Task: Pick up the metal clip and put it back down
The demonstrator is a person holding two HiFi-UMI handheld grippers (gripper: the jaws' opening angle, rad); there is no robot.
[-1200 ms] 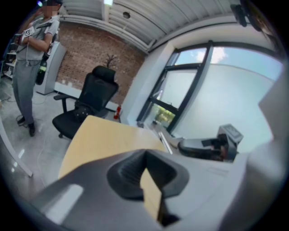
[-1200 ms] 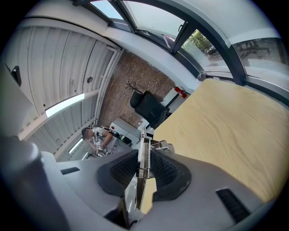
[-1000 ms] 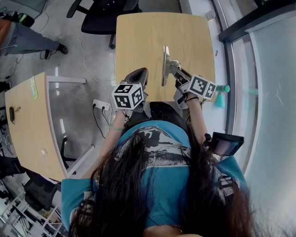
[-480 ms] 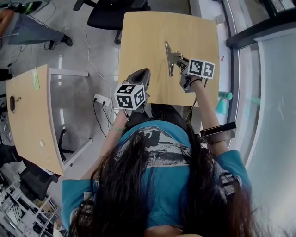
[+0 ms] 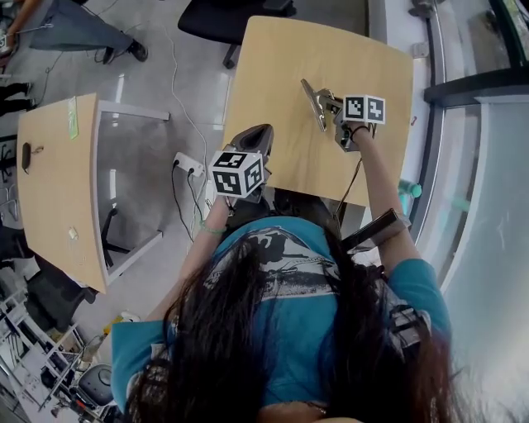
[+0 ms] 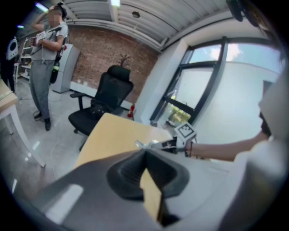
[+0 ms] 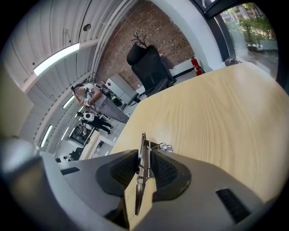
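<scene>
The metal clip (image 5: 313,102) is a long silver spring clamp, and my right gripper (image 5: 329,106) is shut on it over the right half of the light wooden table (image 5: 273,74). In the right gripper view the clip (image 7: 142,163) stands edge-on between the dark pads (image 7: 123,170), its spring showing. From these views I cannot tell whether it touches the wood. My left gripper (image 5: 253,137) hovers at the table's near edge, shut and empty. In the left gripper view its jaws (image 6: 145,152) meet at the tip, with the clip (image 6: 148,144) and right gripper (image 6: 174,144) beyond.
A black office chair (image 5: 240,18) stands at the table's far side. Another desk (image 5: 54,198) lies to the left, and a power strip (image 5: 188,164) sits on the floor between them. A glass wall runs along the right. A person (image 6: 45,54) stands far off.
My right gripper has carried the clip away from the near table edge, farther in over the tabletop. The left gripper has stayed by the near edge.
</scene>
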